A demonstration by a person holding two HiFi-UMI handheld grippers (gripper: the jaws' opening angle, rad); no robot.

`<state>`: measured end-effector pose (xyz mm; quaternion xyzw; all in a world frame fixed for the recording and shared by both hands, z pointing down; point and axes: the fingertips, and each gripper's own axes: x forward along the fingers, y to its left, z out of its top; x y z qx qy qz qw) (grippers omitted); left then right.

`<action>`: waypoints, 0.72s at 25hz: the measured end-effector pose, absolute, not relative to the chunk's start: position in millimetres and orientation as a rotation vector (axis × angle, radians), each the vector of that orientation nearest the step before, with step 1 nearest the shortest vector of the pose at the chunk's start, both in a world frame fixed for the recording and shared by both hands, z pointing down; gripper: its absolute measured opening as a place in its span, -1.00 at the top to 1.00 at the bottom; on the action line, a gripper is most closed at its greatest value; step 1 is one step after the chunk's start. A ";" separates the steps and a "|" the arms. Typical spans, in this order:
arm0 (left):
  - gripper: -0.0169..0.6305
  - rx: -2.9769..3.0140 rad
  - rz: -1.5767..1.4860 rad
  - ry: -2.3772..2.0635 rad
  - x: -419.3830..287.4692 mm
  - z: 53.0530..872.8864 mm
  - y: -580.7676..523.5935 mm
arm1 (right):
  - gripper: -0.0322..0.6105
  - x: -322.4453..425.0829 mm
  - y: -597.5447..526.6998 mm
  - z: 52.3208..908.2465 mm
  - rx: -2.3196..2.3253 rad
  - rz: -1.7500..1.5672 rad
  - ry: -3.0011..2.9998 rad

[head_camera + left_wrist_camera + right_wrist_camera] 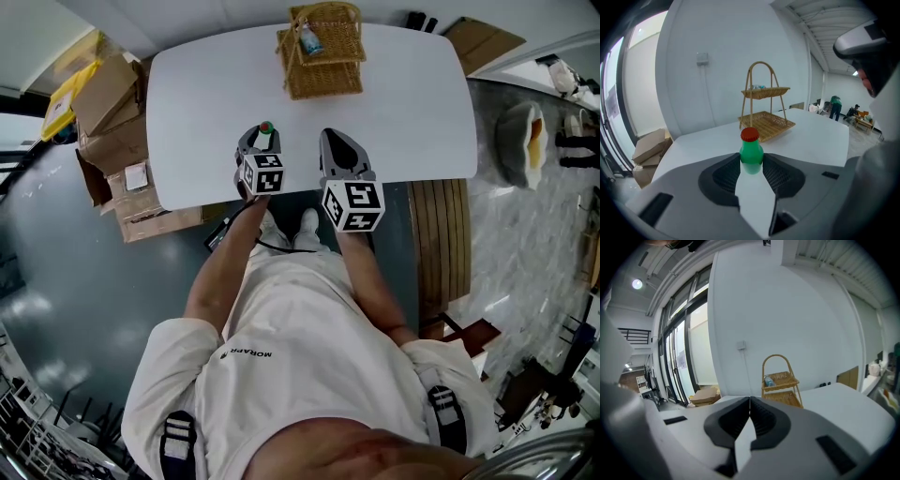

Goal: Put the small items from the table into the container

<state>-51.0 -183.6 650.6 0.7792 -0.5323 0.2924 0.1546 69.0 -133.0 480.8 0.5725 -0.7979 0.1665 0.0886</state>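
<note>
Open office hall, cardboard boxes point(112, 103) (stacked), polished floor point(56, 281), tall windows point(679, 357)

Reading MORAPR in dark letters on the white shirt point(309, 314), printed upside down near the chest. Seeing black and white square markers on the cubes of the left gripper point(263, 137) and the right gripper point(332, 136), with no letters in them. Finding a white label on a cardboard box point(150, 220), too small for reading

My left claw point(263, 137) over table point(412, 103) front edge, bottle point(751, 149) between its jaws; right claw point(336, 141) just right of it. Rack point(323, 75) at far edge, second bottle point(308, 40) on top tier. Boxes point(112, 141) on floor left of table.
</note>
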 end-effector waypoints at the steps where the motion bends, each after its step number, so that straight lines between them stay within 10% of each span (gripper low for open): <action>1: 0.48 2.246 0.821 -1.523 -47.8 642.6 -184.8 | 0.87 69.6 -132.9 480.1 1.707 0.496 -2.375; 18: 0.48 2.456 0.616 -1.519 9.0 519.0 -222.3 | 0.87 100.6 -124.2 453.9 1.826 0.459 -2.370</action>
